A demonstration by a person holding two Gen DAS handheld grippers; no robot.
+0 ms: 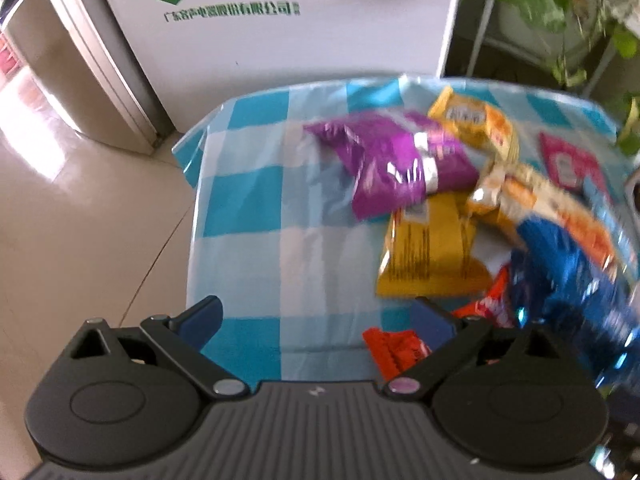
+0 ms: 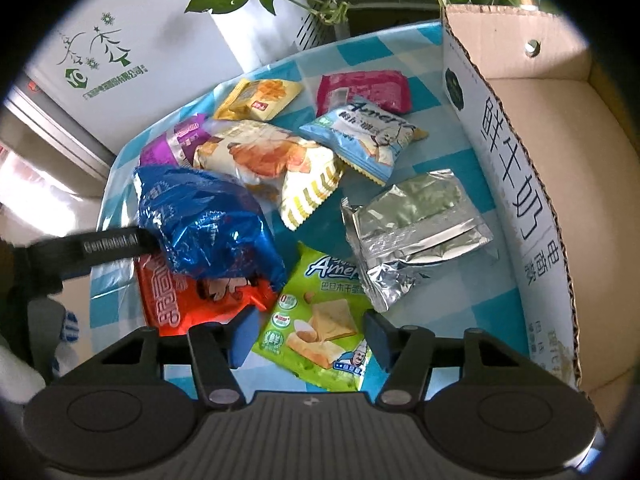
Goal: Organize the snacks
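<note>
Snack packets lie in a heap on a blue-checked tablecloth [image 1: 248, 208]. In the left wrist view I see a purple packet [image 1: 392, 164], yellow packets [image 1: 428, 252], a blue foil bag [image 1: 576, 276] and a red packet [image 1: 396, 350]. My left gripper [image 1: 316, 320] is open and empty above the cloth, its right finger beside the red packet. In the right wrist view my right gripper [image 2: 308, 338] is open over a green packet [image 2: 320, 320]. A silver pouch [image 2: 412, 232], the blue foil bag [image 2: 204, 220], a red packet [image 2: 192, 300] and a light-blue packet [image 2: 364, 136] lie around it.
An open cardboard box [image 2: 516, 160] stands at the table's right side. The left gripper's arm [image 2: 92, 248] reaches in at the left of the right wrist view. A white appliance [image 1: 280, 32] and potted plants [image 1: 560, 8] stand behind the table. Tiled floor [image 1: 80, 220] lies to the left.
</note>
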